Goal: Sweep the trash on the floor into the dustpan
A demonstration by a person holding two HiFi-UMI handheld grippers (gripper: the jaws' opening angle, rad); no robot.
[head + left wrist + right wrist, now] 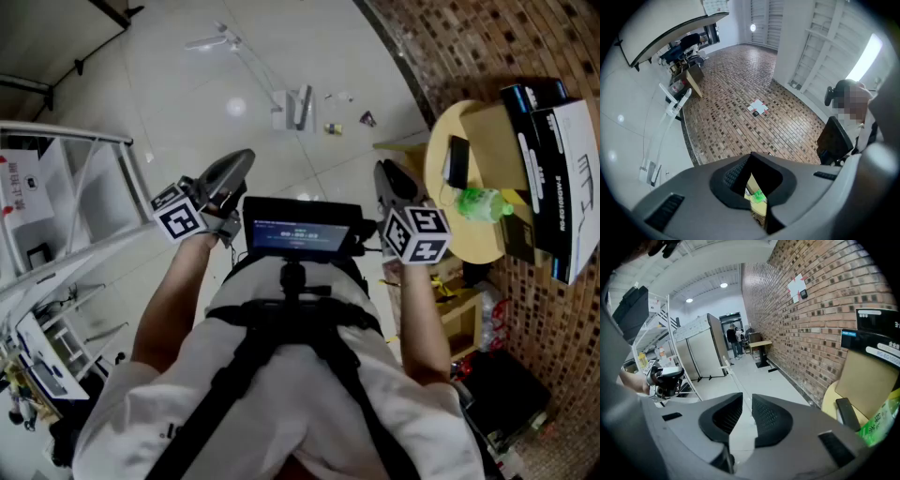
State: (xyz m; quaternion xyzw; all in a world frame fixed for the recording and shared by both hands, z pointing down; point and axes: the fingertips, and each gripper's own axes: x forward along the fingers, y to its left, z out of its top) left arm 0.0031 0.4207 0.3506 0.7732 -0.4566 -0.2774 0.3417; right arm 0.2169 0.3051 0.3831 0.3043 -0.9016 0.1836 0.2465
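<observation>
Trash [367,119] is lying on the white floor left of the table [439,141] in the head view. It is showing as four small bits, as far as they can be counted, all well apart from both grippers. One dustpan [292,108] is standing further left of the table, just beside the bits. One long white handle [253,70] is slanting away from it.

Two grippers are hanging on the near side of the table. The left gripper [242,161] is well left of the table, its jaws clenched together on nothing. The right gripper [386,171] is just beside the table's left edge, its jaws standing slightly apart and empty.

One green bottle [483,203] and one black slab [457,159] are lying on the table. Two black-and-white boxes [553,141] are standing at its right side.

The bits are too small to tell what they are. Whether the handle belongs to the dustpan or to a separate broom cannot be told. The boxes are being cut off by the picture's right edge, and the right gripper's marker cube is covering part of the table's near rim. In the right gripper view only a thin white pole [733,380] is showing beyond the jaw gap. Two people [733,341] are standing far beyond the table, too small to make out.
</observation>
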